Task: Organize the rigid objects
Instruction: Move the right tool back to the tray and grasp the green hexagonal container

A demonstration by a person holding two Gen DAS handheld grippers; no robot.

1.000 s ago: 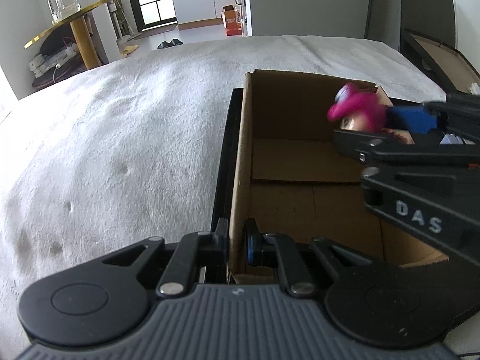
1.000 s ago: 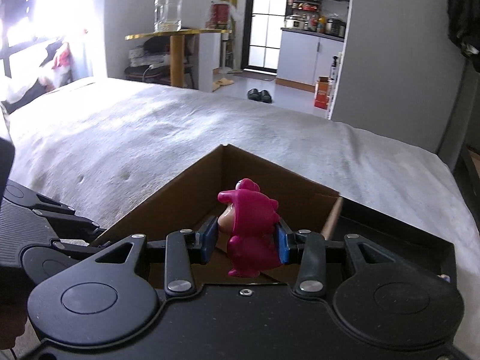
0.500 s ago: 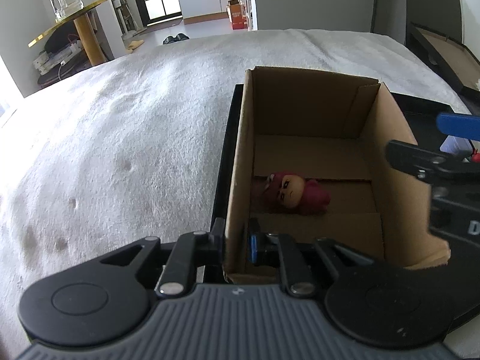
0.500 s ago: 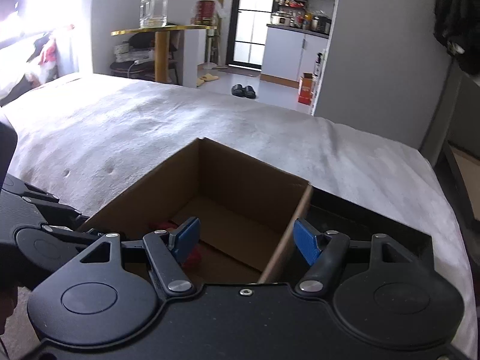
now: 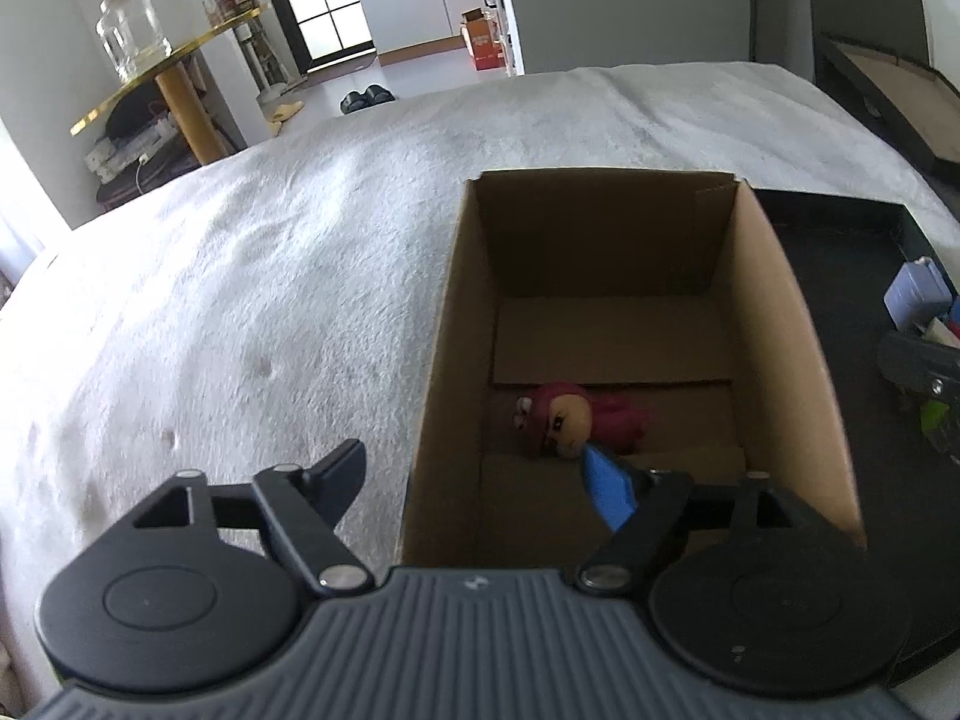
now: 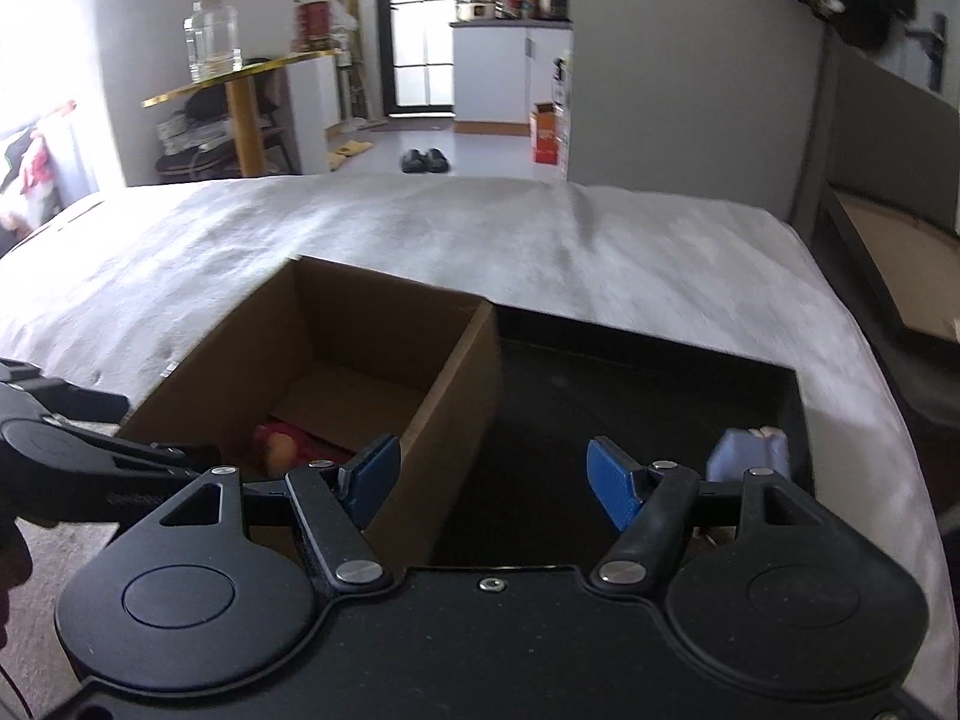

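Left wrist: hand-held gripper [image 5: 480, 483] tilted down, agape.

Your left wrist camera sits close above the near left corner of the cardboard box [image 5: 780, 324], looking steeply down along the fingers into it and on toward the room's far doorway. Your right wrist camera looks less steeply from further right, over the box's right wall and the black tray [image 6: 648, 384]. Both views share the box interior, the white blanket [image 5: 270, 276] and the gold side table [image 6: 240, 75].
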